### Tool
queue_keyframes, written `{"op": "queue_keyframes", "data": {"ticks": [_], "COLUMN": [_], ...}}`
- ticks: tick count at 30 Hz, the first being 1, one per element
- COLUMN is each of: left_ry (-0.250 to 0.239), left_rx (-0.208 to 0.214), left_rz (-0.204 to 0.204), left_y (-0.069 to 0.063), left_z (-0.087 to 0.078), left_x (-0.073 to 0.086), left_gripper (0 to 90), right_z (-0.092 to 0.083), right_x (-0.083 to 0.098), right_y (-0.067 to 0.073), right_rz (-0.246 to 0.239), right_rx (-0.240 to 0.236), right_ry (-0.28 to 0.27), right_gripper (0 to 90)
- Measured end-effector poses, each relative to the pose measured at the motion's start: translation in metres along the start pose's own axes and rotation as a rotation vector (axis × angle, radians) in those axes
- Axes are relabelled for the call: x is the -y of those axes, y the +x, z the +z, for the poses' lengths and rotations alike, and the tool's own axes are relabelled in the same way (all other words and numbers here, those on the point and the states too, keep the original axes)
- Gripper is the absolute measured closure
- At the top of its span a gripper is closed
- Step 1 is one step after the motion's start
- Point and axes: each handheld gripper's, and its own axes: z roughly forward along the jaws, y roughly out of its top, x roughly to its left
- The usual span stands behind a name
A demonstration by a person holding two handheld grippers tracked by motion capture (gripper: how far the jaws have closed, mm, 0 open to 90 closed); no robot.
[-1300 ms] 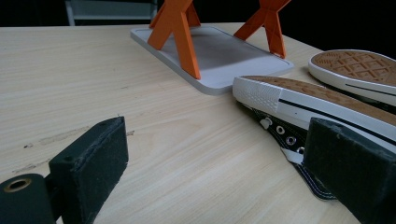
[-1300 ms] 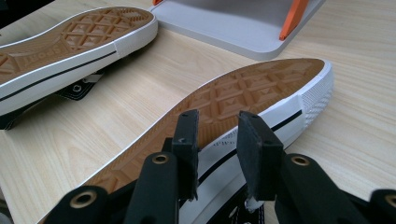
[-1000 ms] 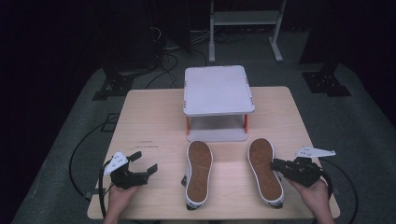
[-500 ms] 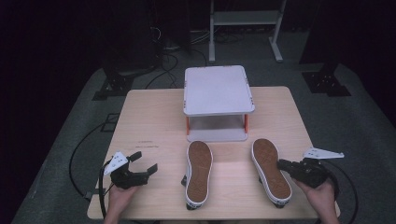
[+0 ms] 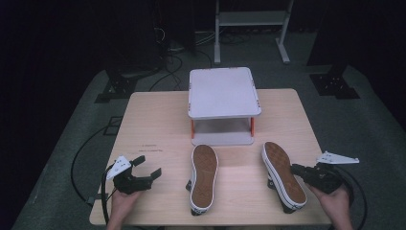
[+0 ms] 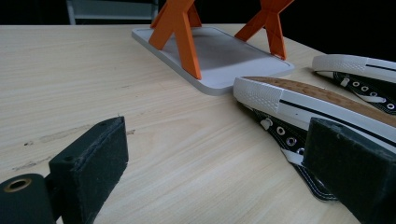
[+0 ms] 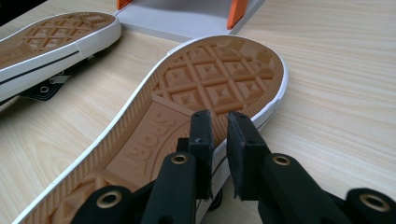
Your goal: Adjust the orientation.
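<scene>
Two black canvas shoes with white rims lie sole-up on the wooden table [image 5: 158, 124]. The left shoe [image 5: 203, 175] [image 6: 327, 100] [image 7: 46, 37] sits in the middle of the front. My left gripper [image 5: 149, 164] [image 6: 217, 140] rests to its left, open, nothing between its pads. The right shoe [image 5: 282, 175] [image 7: 187, 93] [image 6: 355, 63] lies at the front right, heel swung outward. My right gripper [image 5: 294, 168] [image 7: 219, 121] reaches it from the right; its jaws have just been closing and now pinch the shoe's side edge.
A grey two-level stand [image 5: 222, 91] [image 6: 219, 51] [image 7: 182, 18] with orange legs stands behind the shoes at the table's middle back. Cables trail off the front corners. Dark floor and equipment frames surround the table.
The right gripper has drawn slightly to the right, and the right shoe's heel has swung right with it. The left gripper and left shoe have stayed put.
</scene>
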Motion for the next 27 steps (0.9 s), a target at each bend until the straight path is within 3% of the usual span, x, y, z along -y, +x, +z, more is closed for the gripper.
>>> {"op": "queue_keyframes", "data": {"ticks": [5, 10, 27], "left_ry": [0.000, -0.001, -0.006], "left_rx": [0.000, 0.000, 0.000], "left_rz": [-0.003, -0.002, -0.003], "left_y": [0.000, 0.000, 0.000], "left_z": [0.000, 0.000, -0.001], "left_x": [0.000, 0.000, 0.000], "left_gripper": [6.2, 6.2, 6.2], "right_z": [-0.003, -0.006, -0.005], "right_x": [0.004, 0.012, 0.012], "right_y": [-0.004, -0.013, -0.013], "right_rz": [0.000, 0.043, 0.032], "right_rx": [0.033, 0.056, 0.066], "right_ry": [0.016, 0.032, 0.044], "right_gripper": [80.4, 78.2, 77.7]}}
